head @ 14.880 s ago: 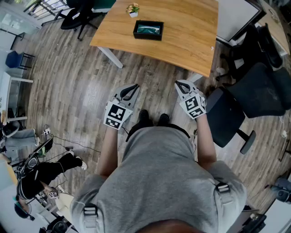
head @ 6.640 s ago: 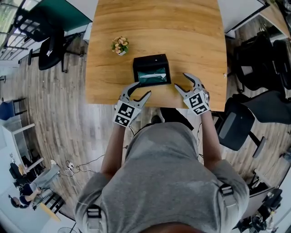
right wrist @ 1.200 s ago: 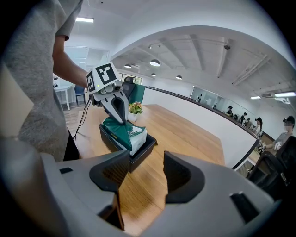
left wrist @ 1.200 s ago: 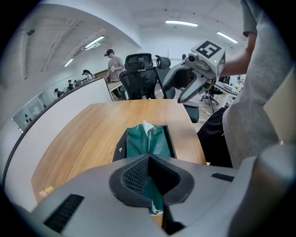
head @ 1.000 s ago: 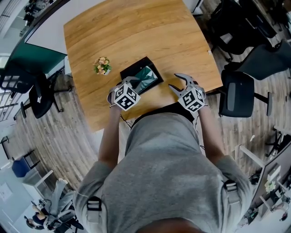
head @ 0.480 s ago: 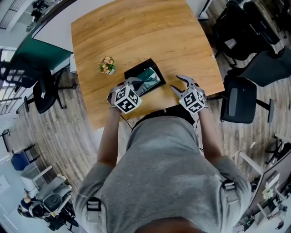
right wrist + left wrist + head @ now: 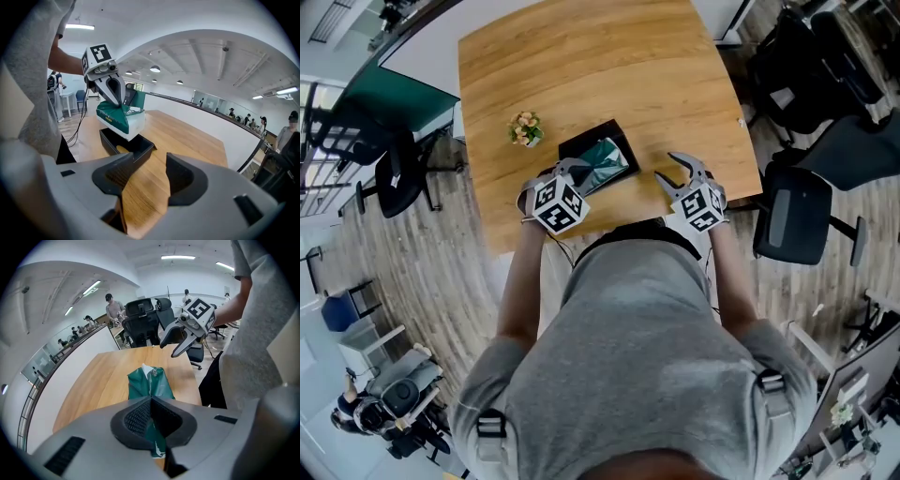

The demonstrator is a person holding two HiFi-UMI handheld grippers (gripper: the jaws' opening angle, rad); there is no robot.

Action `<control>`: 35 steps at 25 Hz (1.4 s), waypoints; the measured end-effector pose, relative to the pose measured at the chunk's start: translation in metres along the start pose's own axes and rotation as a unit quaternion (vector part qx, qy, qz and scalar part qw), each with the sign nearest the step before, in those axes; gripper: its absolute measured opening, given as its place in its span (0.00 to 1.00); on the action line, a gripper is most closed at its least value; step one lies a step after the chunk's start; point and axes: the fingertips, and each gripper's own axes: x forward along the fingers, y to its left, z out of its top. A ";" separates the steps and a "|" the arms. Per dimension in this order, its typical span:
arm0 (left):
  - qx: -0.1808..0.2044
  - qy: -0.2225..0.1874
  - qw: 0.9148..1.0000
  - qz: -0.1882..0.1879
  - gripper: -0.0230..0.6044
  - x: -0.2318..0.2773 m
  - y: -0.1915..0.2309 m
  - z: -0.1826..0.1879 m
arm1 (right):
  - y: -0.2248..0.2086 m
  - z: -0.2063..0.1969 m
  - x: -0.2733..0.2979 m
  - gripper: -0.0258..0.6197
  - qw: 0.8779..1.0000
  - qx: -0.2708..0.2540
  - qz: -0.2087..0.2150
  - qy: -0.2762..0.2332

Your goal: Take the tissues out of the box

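Right gripper view shows the left gripper (image 7: pixel 123 107) clamped on the top of the green tissue pack (image 7: pixel 117 119), which hangs tilted just above the open black box (image 7: pixel 140 152) on the wooden table (image 7: pixel 187 136). In the left gripper view the pads press together on the pack's green wrapper, with only film between them. The right gripper (image 7: pixel 150 180) hovers over the table near the box, not touching it. Its jaws stand apart with nothing between them and have just been closing a little. In the head view a small pot of flowers (image 7: pixel 525 128) stands just beside the box
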 end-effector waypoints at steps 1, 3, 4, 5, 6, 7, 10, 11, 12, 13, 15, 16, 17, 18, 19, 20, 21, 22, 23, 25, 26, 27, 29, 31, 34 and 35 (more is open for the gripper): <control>-0.001 0.001 1.000 0.001 0.07 -0.002 -0.001 0.002 | -0.001 -0.002 -0.002 0.37 1.000 0.003 0.001 0.000; -0.007 0.002 1.000 0.003 0.07 -0.007 -0.004 0.005 | -0.001 -0.006 -0.006 0.37 1.000 0.005 0.008 0.000; -0.010 0.002 1.000 0.006 0.07 -0.008 -0.006 0.007 | -0.001 -0.008 -0.008 0.37 1.000 0.005 0.011 -0.001; -0.013 0.001 1.000 0.009 0.07 -0.009 -0.007 0.009 | -0.001 -0.010 -0.010 0.37 1.000 0.003 0.014 -0.002; -0.016 0.001 1.000 0.012 0.07 -0.010 -0.008 0.011 | -0.001 -0.012 -0.013 0.37 1.000 0.001 0.016 -0.003; -0.019 0.000 1.000 0.015 0.07 -0.011 -0.010 0.013 | -0.001 -0.014 -0.015 0.37 1.000 0.000 0.018 -0.004; -0.023 0.005 1.000 0.021 0.07 -0.012 -0.015 0.017 | -0.002 -0.019 -0.021 0.37 1.000 -0.005 0.023 -0.006; -0.023 0.007 0.999 0.022 0.07 -0.012 -0.018 0.017 | -0.001 -0.020 -0.023 0.37 1.000 -0.007 0.024 -0.007; -0.022 0.010 0.999 0.022 0.07 -0.013 -0.020 0.018 | -0.001 -0.021 -0.026 0.37 1.000 -0.009 0.025 -0.008; -0.020 0.012 0.999 0.023 0.07 -0.013 -0.023 0.019 | 0.000 -0.022 -0.028 0.37 1.000 -0.011 0.027 -0.008; -0.018 0.016 0.999 0.023 0.07 -0.012 -0.029 0.021 | 0.001 -0.026 -0.032 0.37 0.999 -0.015 0.030 -0.007; -0.017 0.018 0.999 0.024 0.07 -0.011 -0.031 0.023 | 0.001 -0.027 -0.034 0.36 0.999 -0.017 0.031 -0.008; -0.017 0.019 0.999 0.024 0.07 -0.011 -0.034 0.024 | 0.000 -0.029 -0.036 0.36 0.999 -0.018 0.032 -0.008; -0.016 0.019 0.999 0.025 0.07 -0.011 -0.037 0.026 | 0.000 -0.031 -0.039 0.36 0.999 -0.019 0.032 -0.008; -0.016 0.020 0.999 0.025 0.07 -0.010 -0.040 0.028 | 0.000 -0.034 -0.041 0.36 0.999 -0.019 0.033 -0.008; -0.016 0.021 0.999 0.026 0.07 -0.010 -0.043 0.030 | 0.000 -0.036 -0.043 0.36 0.999 -0.020 0.033 -0.008; -0.016 0.022 0.999 0.027 0.07 -0.010 -0.045 0.031 | 0.000 -0.037 -0.045 0.36 0.999 -0.022 0.034 -0.009; -0.015 0.023 0.999 0.028 0.07 -0.010 -0.047 0.031 | 0.001 -0.038 -0.047 0.36 0.999 -0.023 0.035 -0.009; -0.015 0.024 0.999 0.029 0.07 -0.010 -0.049 0.031 | 0.002 -0.039 -0.048 0.36 0.999 -0.025 0.036 -0.009; -0.016 0.026 0.999 0.032 0.07 -0.010 -0.052 0.032 | 0.003 -0.042 -0.052 0.36 0.999 -0.024 0.038 -0.013; -0.016 0.027 0.999 0.034 0.07 -0.010 -0.054 0.033 | 0.003 -0.043 -0.054 0.36 0.999 -0.022 0.038 -0.015; -0.017 0.028 0.999 0.036 0.07 -0.010 -0.056 0.034 | 0.003 -0.044 -0.057 0.36 0.999 -0.019 0.038 -0.017; -0.019 0.028 0.999 0.038 0.07 -0.009 -0.059 0.035 | 0.002 -0.046 -0.061 0.36 0.999 -0.015 0.038 -0.023; -0.021 0.028 0.999 0.041 0.07 -0.008 -0.062 0.037 | 0.000 -0.050 -0.063 0.36 0.999 -0.016 0.037 -0.024; -0.026 0.026 0.998 0.042 0.07 -0.009 -0.067 0.040 | 0.000 -0.054 -0.066 0.36 0.999 -0.020 0.038 -0.021; -0.027 0.025 0.998 0.042 0.07 -0.009 -0.069 0.041 | 0.001 -0.055 -0.066 0.36 0.999 -0.020 0.040 -0.020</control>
